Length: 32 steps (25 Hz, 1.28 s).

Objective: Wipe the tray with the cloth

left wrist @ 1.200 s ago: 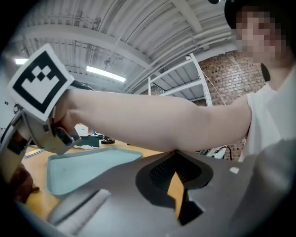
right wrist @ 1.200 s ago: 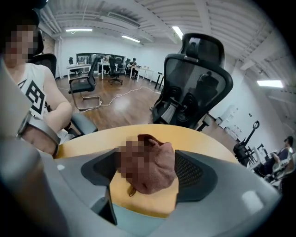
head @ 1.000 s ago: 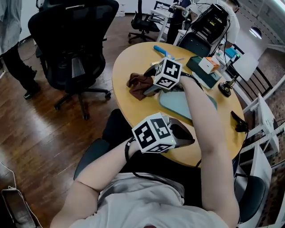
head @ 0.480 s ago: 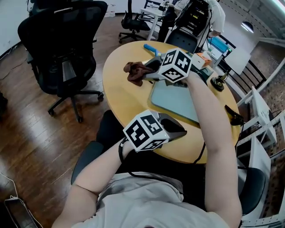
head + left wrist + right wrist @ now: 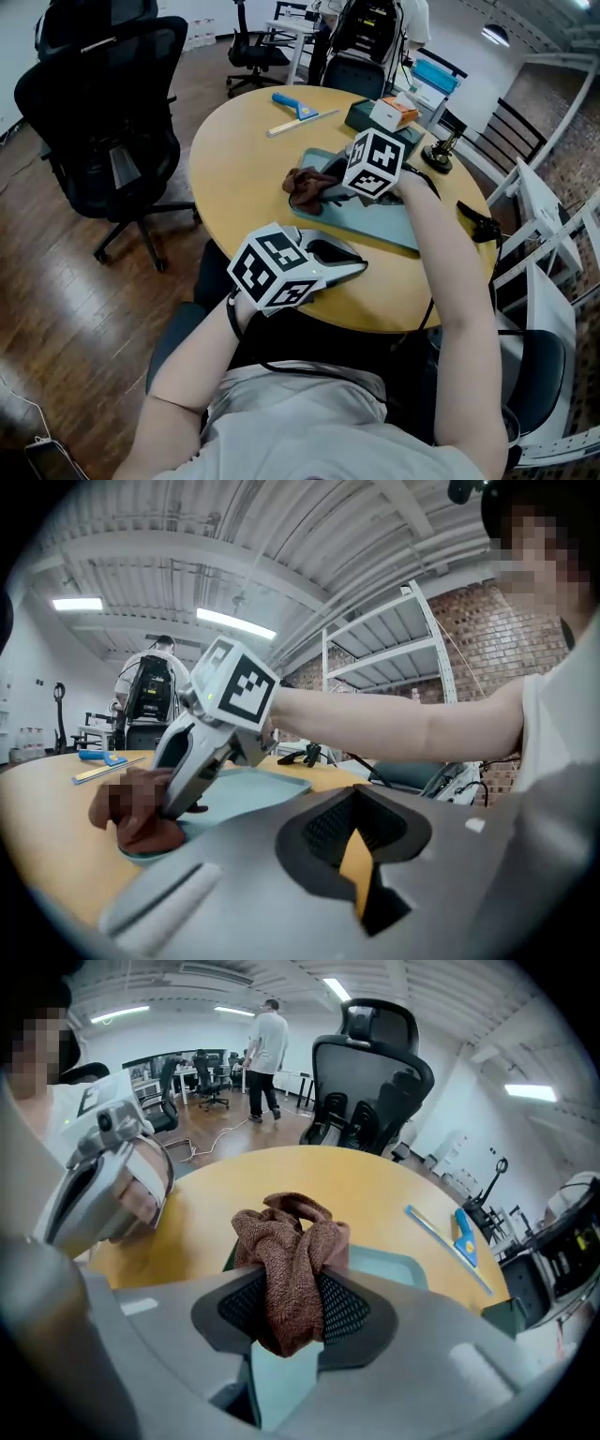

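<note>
On the round table (image 5: 234, 173) a pale tray (image 5: 375, 230) is laid flat. The brown cloth (image 5: 291, 1241) is pinched in the right gripper (image 5: 325, 194) at the tray's corner. The left gripper (image 5: 361, 878) is held near the table edge, jaws pressed together and empty.

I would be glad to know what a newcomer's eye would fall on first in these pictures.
First the brown cloth, bunched in the shut jaws of the right gripper at the left end of the pale blue tray on the round yellow table. Then the left gripper, jaws together on nothing, which hangs at the table's near edge.
</note>
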Available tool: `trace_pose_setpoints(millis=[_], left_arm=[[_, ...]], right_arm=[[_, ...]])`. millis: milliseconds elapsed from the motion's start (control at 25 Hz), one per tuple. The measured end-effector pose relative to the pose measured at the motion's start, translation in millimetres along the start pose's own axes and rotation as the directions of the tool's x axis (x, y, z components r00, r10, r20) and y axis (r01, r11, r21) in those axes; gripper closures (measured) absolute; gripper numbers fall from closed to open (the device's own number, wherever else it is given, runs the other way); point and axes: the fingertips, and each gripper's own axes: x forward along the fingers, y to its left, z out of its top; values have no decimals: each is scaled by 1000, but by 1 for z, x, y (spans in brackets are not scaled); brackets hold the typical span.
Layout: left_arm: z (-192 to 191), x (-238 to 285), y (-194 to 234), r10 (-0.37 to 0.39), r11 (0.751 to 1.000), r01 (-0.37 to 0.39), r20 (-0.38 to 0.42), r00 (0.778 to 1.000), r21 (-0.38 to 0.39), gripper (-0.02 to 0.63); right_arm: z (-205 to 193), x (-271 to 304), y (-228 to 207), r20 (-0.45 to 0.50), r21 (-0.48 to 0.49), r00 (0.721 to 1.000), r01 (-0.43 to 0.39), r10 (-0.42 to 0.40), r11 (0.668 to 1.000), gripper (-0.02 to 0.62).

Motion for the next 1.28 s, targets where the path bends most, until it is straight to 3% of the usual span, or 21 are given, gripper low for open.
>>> trace_pose_setpoints(millis=[120, 320, 560, 720, 1000, 1160, 1280], left_arm=[[0, 1, -2, -4, 1000, 4, 3, 1000, 1, 606], [0, 2, 1, 1, 1000, -1, 3, 1000, 3, 606], [-5, 7, -1, -10, 1000, 10, 3, 1000, -17, 605], [-3, 9, -4, -10, 1000, 10, -26, 1000, -4, 604], [-2, 6, 0, 12, 1000, -12, -34, 999, -5, 604], [-3, 9, -2, 8, 1000, -8, -41, 999, -5, 605], [-4, 2, 3, 24, 1000, -24, -39, 999, 2, 605]], right_arm=[[-11, 13, 7, -18, 32, 1000, -20, 20, 999, 466], [-42, -18, 17, -43, 41, 999, -20, 22, 999, 466], [-124, -65, 48, -80, 97, 997, -3, 10, 995, 465], [-174, -104, 71, -85, 167, 995, 56, -42, 984, 464], [-188, -118, 76, -87, 201, 994, 88, -72, 976, 463], [-207, -123, 47, -110, 280, 981, 186, -161, 942, 463], [-209, -110, 27, -110, 301, 980, 190, -164, 934, 463]])
